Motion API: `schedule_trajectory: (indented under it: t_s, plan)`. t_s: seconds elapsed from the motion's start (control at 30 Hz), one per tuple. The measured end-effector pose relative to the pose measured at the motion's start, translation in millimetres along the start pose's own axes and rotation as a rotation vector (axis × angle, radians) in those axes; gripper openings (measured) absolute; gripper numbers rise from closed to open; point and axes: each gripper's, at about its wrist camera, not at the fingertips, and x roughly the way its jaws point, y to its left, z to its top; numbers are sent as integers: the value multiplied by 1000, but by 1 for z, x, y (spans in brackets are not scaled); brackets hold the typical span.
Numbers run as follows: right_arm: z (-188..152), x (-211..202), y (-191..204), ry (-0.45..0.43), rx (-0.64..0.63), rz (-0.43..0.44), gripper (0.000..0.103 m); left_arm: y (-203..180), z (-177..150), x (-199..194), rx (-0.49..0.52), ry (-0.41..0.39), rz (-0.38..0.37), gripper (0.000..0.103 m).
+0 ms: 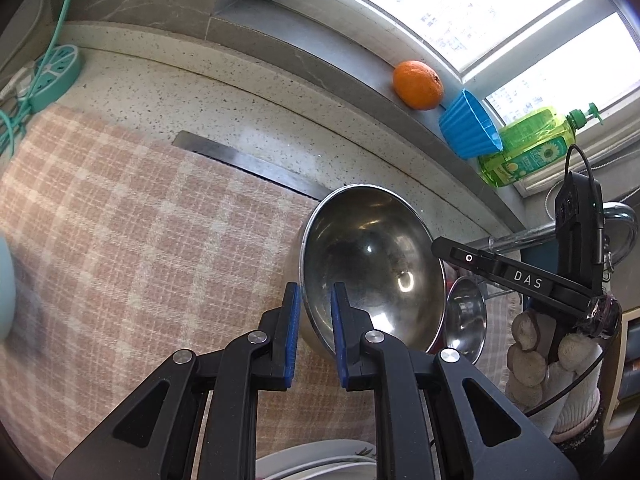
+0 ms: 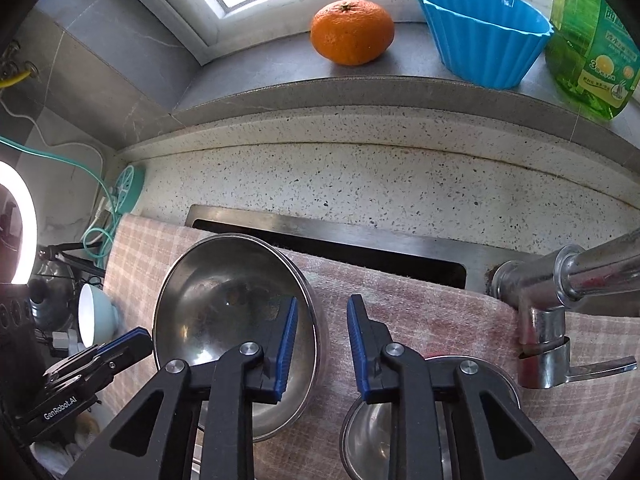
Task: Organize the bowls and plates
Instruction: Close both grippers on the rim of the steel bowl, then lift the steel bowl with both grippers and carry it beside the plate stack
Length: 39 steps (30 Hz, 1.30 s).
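A large steel bowl (image 1: 372,264) stands tilted on the pink checked cloth (image 1: 120,220). My left gripper (image 1: 315,320) is shut on its near rim, one blue pad inside and one outside. From the right wrist view, the large steel bowl (image 2: 228,312) has its right rim between the fingers of my right gripper (image 2: 322,336). The left pad sits inside the bowl and a gap shows on the outer side, so these jaws are open. A smaller steel bowl (image 2: 368,436) lies under the right gripper. A pale blue bowl (image 2: 94,316) lies on its side at the left.
On the window sill are an orange (image 2: 352,32), a blue fluted cup (image 2: 484,28) and a green detergent bottle (image 2: 592,40). A chrome faucet (image 2: 560,300) stands at the right. A teal power strip (image 1: 52,76) and cords lie at the left. White plates (image 1: 320,460) show below the left gripper.
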Motion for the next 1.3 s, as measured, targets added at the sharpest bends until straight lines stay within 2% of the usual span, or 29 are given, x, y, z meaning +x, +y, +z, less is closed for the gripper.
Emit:
schedule_trajectory:
  t_s: [0.27,0.4,0.57,1.0,1.3]
  plan:
    - [-1,10,4,32,-9,-12,16,1,-1,12,8,28,5,14]
    - [-2,15,8,48,-11,-12,11,4,0,13,7,26,7,13]
    - [-4,15,8,46,-6,-22,8,4,0,13,15,16,8,10]
    - [-10,10,14,41,11,-26,7,14,-6,3,-24,2,-19,10]
    - [-15,8,36,45,-7,-18,8,31,-12,-16,-37,-17,-22,10]
